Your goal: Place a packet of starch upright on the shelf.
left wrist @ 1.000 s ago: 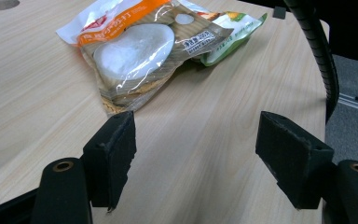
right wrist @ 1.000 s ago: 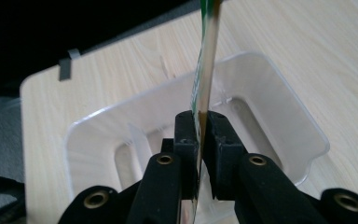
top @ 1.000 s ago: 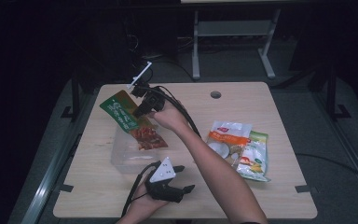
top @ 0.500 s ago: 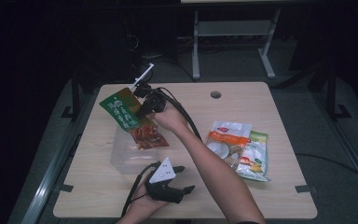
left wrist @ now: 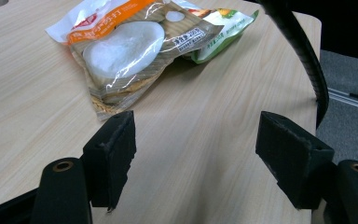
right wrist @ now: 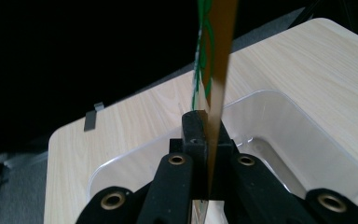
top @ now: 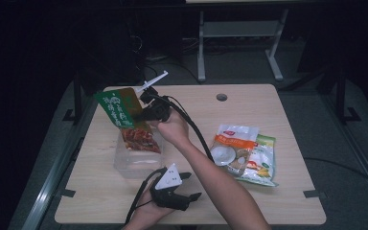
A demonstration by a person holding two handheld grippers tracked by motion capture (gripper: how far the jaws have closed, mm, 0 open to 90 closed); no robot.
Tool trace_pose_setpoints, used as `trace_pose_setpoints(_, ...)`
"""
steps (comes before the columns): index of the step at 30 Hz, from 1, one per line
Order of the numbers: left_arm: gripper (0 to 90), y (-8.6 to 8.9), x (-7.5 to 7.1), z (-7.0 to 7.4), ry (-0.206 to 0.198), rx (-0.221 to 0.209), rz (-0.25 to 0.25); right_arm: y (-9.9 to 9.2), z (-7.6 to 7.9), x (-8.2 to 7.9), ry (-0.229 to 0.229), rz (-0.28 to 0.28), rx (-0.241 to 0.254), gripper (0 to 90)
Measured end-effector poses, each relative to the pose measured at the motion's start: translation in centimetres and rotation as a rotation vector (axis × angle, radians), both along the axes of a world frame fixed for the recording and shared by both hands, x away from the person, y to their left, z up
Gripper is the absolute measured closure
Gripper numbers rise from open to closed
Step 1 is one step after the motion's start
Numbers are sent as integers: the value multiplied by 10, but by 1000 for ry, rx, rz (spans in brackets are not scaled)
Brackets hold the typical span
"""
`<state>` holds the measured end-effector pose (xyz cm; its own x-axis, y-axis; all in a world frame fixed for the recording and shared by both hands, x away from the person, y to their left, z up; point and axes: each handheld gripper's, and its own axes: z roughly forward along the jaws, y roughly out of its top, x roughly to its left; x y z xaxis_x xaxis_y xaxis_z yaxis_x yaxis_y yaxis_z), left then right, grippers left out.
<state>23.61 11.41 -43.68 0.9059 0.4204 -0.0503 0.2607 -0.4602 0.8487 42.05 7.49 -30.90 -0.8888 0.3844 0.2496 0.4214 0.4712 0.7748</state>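
My right gripper (top: 141, 116) is shut on a green and red snack packet (top: 124, 120), holding it tilted above a clear plastic bin (top: 124, 164) on the table's left half. In the right gripper view the packet (right wrist: 214, 56) stands edge-on between the shut jaws, with the clear bin (right wrist: 279, 135) just below. My left gripper (top: 191, 187) rests near the front edge with its jaws wide open and nothing between them (left wrist: 196, 158). Two more snack packets (top: 242, 153) lie on the right; the orange and white packet (left wrist: 130, 46) lies ahead of the left jaws.
The wooden table (top: 278, 201) has a round cable hole (top: 222, 97) at the back. A black cable (top: 191, 129) trails along the right forearm. A metal frame (top: 239, 43) stands on the dark floor behind the table.
The right gripper has lifted the packet a little and tilted it more upright over the bin. The left gripper has stayed in place.
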Motion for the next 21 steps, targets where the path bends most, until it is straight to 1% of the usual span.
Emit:
trace_pose_setpoints(1,282,0,0,0,-3,5,-2,-1,-4,0,1,-3,13,896)
trace_pose_setpoints(2,282,0,0,0,-3,5,-2,-1,-4,0,1,-3,13,896)
trace_pose_setpoints(3,282,0,0,0,-3,6,-4,-2,-9,0,10,-12,28,897)
trace_pose_setpoints(4,282,0,-1,0,-4,4,-3,-4,-17,-1,2,-22,42,897)
trace_pose_setpoints(6,282,0,-1,0,-5,8,-3,-8,-24,-1,12,-31,64,897)
trace_pose_setpoints(8,282,0,0,0,-9,10,-6,-12,-31,-1,19,-35,71,897)
trace_pose_setpoints(9,282,-1,-1,0,-5,5,-4,-15,-34,-1,19,-40,72,897)
trace_pose_setpoints(12,282,-2,-1,-1,-5,7,-6,-22,-40,-2,22,-50,87,897)
trace_pose_setpoints(13,282,-2,-1,0,-7,11,-9,-23,-41,-3,17,-57,83,897)
trace_pose_setpoints(15,282,-2,-1,-1,-4,8,-8,-24,-42,-4,8,-53,74,897)
trace_pose_setpoints(16,281,-3,-2,-1,3,1,-5,-24,-44,-7,-6,-41,54,897)
trace_pose_setpoints(17,282,-3,-2,-1,3,1,-5,-24,-44,-8,-7,-33,46,897)
trace_pose_setpoints(18,281,-4,-2,-1,3,2,-4,-24,-45,-8,-17,-23,30,897)
trace_pose_setpoints(19,282,-4,-2,-1,3,2,-4,-24,-45,-10,-12,-21,25,897)
trace_pose_setpoints(20,281,-4,-2,-1,4,3,-5,-24,-46,-10,-28,-19,10,897)
trace_pose_setpoints(21,281,-4,-2,-1,0,3,-6,-25,-47,-11,-34,-12,4,897)
